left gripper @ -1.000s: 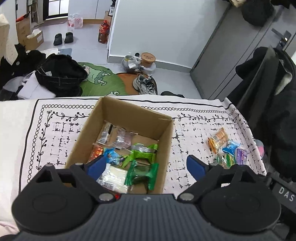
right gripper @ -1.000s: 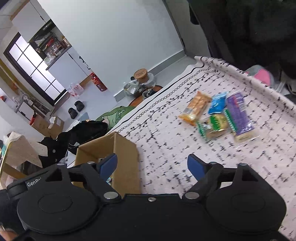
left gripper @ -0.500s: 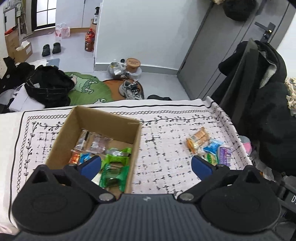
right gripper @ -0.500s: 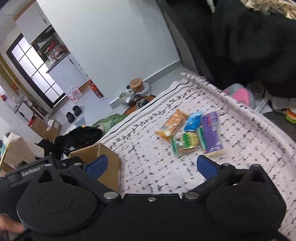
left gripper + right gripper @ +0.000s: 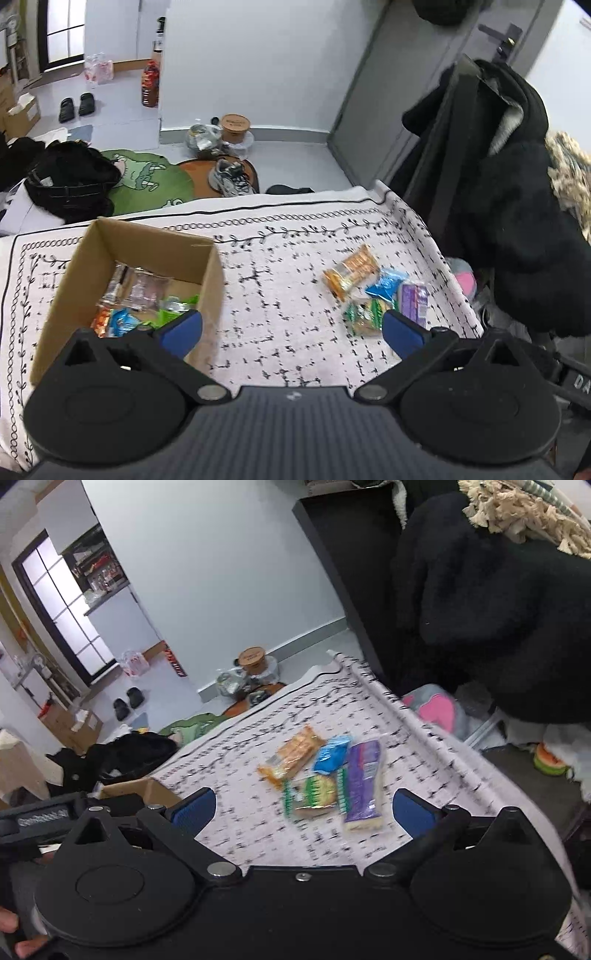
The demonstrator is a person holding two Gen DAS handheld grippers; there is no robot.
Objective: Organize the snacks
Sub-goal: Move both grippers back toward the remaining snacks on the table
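Note:
A cardboard box (image 5: 210,273) with several snack packets inside sits at the left of the patterned tablecloth (image 5: 280,295); its corner (image 5: 147,786) shows in the right wrist view. A small heap of loose snacks lies at the right: an orange packet (image 5: 351,269) (image 5: 295,757), a blue one (image 5: 386,282) (image 5: 332,753), a green one (image 5: 365,314) (image 5: 314,794) and a purple bar (image 5: 415,301) (image 5: 364,782). My left gripper (image 5: 291,330) hangs open and empty between box and heap. My right gripper (image 5: 304,808) is open and empty just short of the heap.
The table's right edge drops off beside a black coat (image 5: 517,221) on a rack and a pink item (image 5: 439,709) below. Beyond the far edge the floor holds a green rug (image 5: 144,177), a shoe (image 5: 232,181), black clothes (image 5: 70,181) and a tub (image 5: 234,127).
Both grippers have shifted right, away from the box toward the snack heap, and their jaws have spread wider. The box now sits further left in both views.

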